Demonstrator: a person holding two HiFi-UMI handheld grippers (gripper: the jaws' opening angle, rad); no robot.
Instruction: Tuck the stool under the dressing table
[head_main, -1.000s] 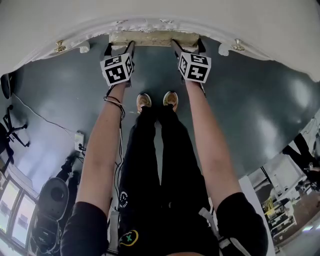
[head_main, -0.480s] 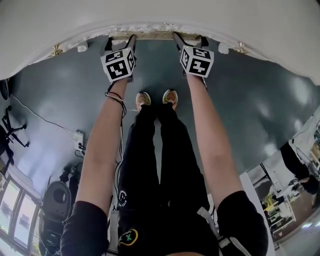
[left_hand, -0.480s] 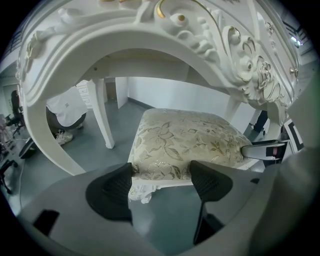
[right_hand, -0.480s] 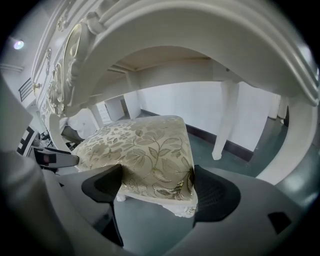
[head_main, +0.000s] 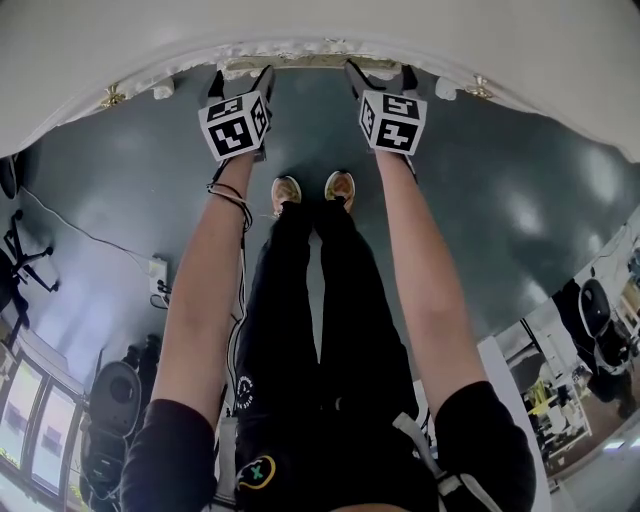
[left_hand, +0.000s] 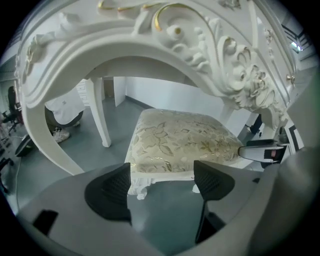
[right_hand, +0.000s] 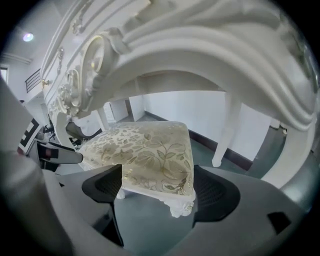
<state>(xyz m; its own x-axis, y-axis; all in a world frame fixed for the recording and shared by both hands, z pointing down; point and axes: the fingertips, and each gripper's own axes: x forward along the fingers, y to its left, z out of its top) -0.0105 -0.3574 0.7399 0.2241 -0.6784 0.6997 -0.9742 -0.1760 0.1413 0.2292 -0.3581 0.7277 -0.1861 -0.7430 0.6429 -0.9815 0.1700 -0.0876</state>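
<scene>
Grey floor; stool upright, lengthwise along dressing table front

In the head view, the dressing table hides all but a sliver of the stool.

Even, soft indoor light filled all three views — pale glare patches lay on the grey floor, the dressing table cast dim shade beneath, and strong fisheye bending darkened both gripper views' corners.
</scene>
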